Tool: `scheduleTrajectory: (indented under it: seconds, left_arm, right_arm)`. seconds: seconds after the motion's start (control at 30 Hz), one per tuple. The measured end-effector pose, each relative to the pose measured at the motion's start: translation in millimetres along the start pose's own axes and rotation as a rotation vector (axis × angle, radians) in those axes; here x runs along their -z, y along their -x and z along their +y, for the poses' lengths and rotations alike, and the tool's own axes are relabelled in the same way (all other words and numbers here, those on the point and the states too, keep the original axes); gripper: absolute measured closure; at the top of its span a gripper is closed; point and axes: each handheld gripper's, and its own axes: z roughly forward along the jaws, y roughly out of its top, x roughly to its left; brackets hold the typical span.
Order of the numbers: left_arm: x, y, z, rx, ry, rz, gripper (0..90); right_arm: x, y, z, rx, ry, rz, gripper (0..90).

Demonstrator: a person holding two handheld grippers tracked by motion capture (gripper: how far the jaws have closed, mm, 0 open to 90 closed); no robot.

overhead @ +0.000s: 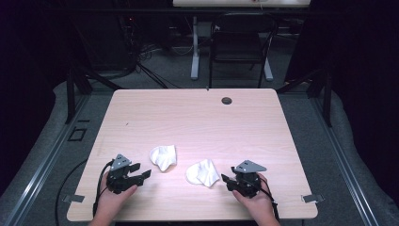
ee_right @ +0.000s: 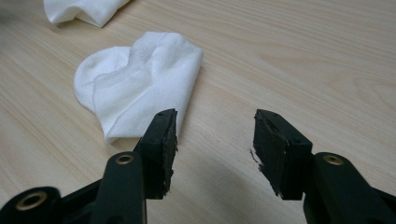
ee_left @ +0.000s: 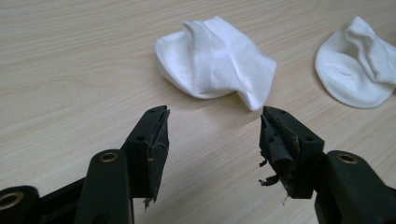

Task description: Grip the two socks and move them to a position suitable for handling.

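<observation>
Light wood-grain table (overhead: 197,117), rectangular, with a round dark grommet hole (overhead: 227,100) near its far edge, right of centre; no brand, label or legible writing on any item. At the near left, the left gripper (overhead: 141,171), black, held in the person's left hand (overhead: 113,195), jaws released and standing wide with only bare tabletop between them; its pads look frayed in the left gripper view. Just to the right of it and slightly farther, the left sock (overhead: 163,156), white, crumpled, ribbed cuff folded over; in the left gripper view the same sock (ee_left: 217,58) lies just beyond the jaw tips, apart from them. Right of centre, near the front edge, the right sock (overhead: 202,173), white, bunched, apart from the first sock. At the near right, the right gripper (overhead: 227,179), black, grey three-cornered plate on top, held in the right hand (overhead: 256,200), jaws released and wide, gripping nothing; in the right gripper view its one jaw stands just beside the sock's near edge (ee_right: 140,79), whether touching cannot be told. Nothing lies between grippers and socks. Beyond the table: a dark chair (overhead: 240,42), white desk legs (overhead: 195,47), tangled cables (overhead: 141,56) on a grey floor.
</observation>
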Motion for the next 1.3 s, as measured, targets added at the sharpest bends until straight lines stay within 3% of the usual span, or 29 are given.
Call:
scheduleTrajectory:
  seconds: [0.17, 0.37, 0.57, 0.63, 0.73, 0.97, 1.27, 1.3]
  left_arm:
    - [-1.2, 0.5, -0.4, -0.008, -0.010, -0.001, 42.7]
    - [-3.3, 3.0, -0.7, -0.017, -0.016, -0.010, 42.7]
    - [-4.4, 7.4, 0.6, -0.004, -0.024, -0.053, 45.5]
    - [-4.7, 8.4, 0.6, -0.009, -0.030, -0.047, 46.4]
    - [-5.3, 8.7, 0.5, -0.013, -0.027, -0.044, 46.5]
    - [-3.8, 8.7, -0.1, -0.010, -0.027, -0.046, 46.7]
    - [-5.6, 10.0, -0.4, -0.020, -0.035, -0.051, 46.6]
    - [-6.0, 9.5, -0.9, -0.022, -0.037, -0.043, 46.6]
  right_arm:
    - [-3.2, -2.5, 0.5, -0.017, -0.002, 0.022, 49.4]
    - [-4.6, -6.3, 2.1, -0.001, -0.018, 0.031, 53.1]
    - [-5.0, -12.2, 7.3, 0.000, -0.058, 0.062, 64.6]
    - [-5.0, -13.6, 10.8, 0.002, -0.051, 0.082, 67.2]
    - [-5.2, -16.0, 19.2, 0.024, -0.049, 0.070, 71.3]
    - [-8.9, -18.1, 28.5, 0.040, -0.059, 0.084, 69.5]
    - [-26.0, -17.2, 39.8, -0.011, -0.051, 0.121, 54.3]
    - [-32.4, -16.8, 40.8, -0.036, -0.070, 0.128, 52.7]
